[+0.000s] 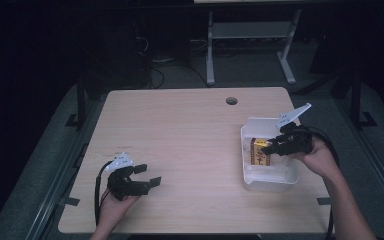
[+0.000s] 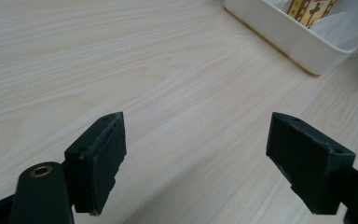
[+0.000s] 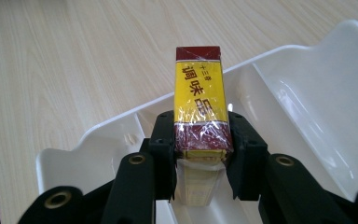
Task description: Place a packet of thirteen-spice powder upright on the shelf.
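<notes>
At the near left, the left gripper (image 1: 147, 176) rests with jaws apart and empty. At the right, the right gripper (image 3: 200, 140) clamps the yellow box (image 3: 200, 100) inside the white tray (image 1: 270, 181); the box should stay level and clear of the walls.

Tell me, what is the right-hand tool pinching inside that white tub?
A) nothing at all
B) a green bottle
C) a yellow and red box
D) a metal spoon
C: in the right gripper view the right gripper has its fingers pressed on both sides of a yellow and red box, over the white tub.
</notes>
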Demonstrator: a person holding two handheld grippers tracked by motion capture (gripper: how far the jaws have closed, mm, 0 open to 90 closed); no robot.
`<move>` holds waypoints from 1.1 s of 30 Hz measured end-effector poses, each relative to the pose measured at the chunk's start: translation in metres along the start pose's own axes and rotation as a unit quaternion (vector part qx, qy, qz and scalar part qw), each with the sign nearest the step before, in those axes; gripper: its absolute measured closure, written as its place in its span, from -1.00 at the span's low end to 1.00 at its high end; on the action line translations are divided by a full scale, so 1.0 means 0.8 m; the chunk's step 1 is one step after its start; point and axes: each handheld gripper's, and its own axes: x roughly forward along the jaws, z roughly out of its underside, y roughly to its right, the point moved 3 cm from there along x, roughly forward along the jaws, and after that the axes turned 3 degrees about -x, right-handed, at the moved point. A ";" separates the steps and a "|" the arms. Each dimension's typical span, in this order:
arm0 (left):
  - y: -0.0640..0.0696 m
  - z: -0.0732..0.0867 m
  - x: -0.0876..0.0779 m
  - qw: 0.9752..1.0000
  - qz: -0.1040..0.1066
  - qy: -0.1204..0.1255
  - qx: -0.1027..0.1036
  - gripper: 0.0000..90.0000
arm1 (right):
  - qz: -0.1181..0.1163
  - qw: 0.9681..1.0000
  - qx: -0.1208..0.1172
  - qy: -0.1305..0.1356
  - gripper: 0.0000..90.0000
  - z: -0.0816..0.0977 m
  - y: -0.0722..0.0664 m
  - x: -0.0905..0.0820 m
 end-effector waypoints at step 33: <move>0.002 -0.001 0.002 1.000 0.002 0.000 -0.002 -0.56 | 0.063 0.994 0.000 -0.090 0.30 0.034 -0.002 0.001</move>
